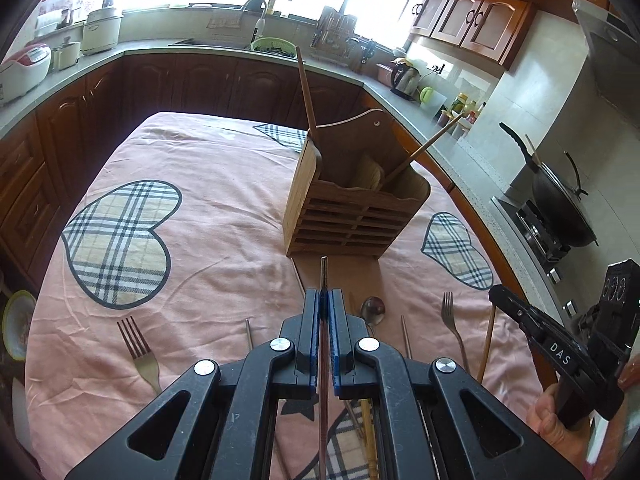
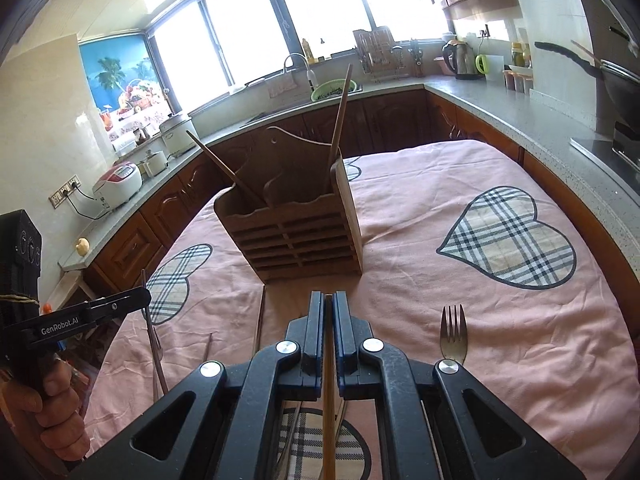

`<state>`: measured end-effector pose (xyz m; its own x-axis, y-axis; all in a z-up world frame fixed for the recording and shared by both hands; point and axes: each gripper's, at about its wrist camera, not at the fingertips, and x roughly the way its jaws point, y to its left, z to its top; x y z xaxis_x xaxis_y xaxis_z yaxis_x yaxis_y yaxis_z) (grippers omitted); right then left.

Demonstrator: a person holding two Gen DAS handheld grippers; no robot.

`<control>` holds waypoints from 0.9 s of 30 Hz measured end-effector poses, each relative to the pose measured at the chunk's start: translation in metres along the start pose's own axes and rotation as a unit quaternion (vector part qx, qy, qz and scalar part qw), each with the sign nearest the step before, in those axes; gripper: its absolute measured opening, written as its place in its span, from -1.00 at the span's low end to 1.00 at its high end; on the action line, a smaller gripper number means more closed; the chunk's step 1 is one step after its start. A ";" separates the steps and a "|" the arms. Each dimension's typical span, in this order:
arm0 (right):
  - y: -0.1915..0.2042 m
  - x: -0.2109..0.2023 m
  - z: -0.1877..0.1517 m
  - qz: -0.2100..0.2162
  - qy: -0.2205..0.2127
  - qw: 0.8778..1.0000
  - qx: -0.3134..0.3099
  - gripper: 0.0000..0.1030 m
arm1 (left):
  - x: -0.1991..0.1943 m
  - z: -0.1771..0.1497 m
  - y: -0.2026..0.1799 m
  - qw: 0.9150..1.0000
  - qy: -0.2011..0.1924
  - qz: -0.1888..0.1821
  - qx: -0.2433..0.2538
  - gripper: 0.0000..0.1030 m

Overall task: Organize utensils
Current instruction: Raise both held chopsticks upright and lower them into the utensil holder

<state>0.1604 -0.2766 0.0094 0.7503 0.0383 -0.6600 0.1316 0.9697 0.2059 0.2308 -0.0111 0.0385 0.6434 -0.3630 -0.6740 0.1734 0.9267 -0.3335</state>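
Now, slatted wooden caddy [image 1: 356,216] — upright, two sticks inside

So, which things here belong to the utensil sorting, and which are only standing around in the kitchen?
Belong to the job:
- wooden holder
- metal chopstick in the left tongs
- wooden chopstick in the right tongs
- forks and spoon on the cloth

Just lying about:
- kettle
- rice cooker
- wok
- green colander
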 end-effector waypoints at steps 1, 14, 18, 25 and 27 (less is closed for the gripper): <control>0.001 -0.004 0.001 0.001 -0.004 1.000 -0.001 -0.92 | -0.005 -0.001 -0.001 1.000 -0.003 -0.001 0.001 -0.95; 0.017 -0.054 0.009 0.009 -0.060 0.998 -0.013 -0.92 | -0.057 -0.015 -0.003 0.999 -0.033 -0.012 0.009 -0.95; 0.019 -0.062 0.010 0.011 -0.069 0.997 -0.015 -0.92 | -0.068 -0.018 -0.002 0.999 -0.043 -0.011 0.011 -0.95; 0.023 -0.076 0.012 0.012 -0.087 0.996 -0.018 -0.92 | -0.085 -0.021 -0.003 0.998 -0.062 -0.010 0.016 -0.95; 0.024 -0.080 0.013 0.012 -0.092 0.995 -0.018 -0.92 | -0.089 -0.022 -0.003 0.998 -0.067 -0.011 0.017 -0.95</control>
<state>0.1118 -0.2599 0.0765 0.8597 0.0199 -0.5104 0.0915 0.9771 0.1923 0.1564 0.0160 0.0851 0.7321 -0.3698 -0.5721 0.2133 0.9220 -0.3231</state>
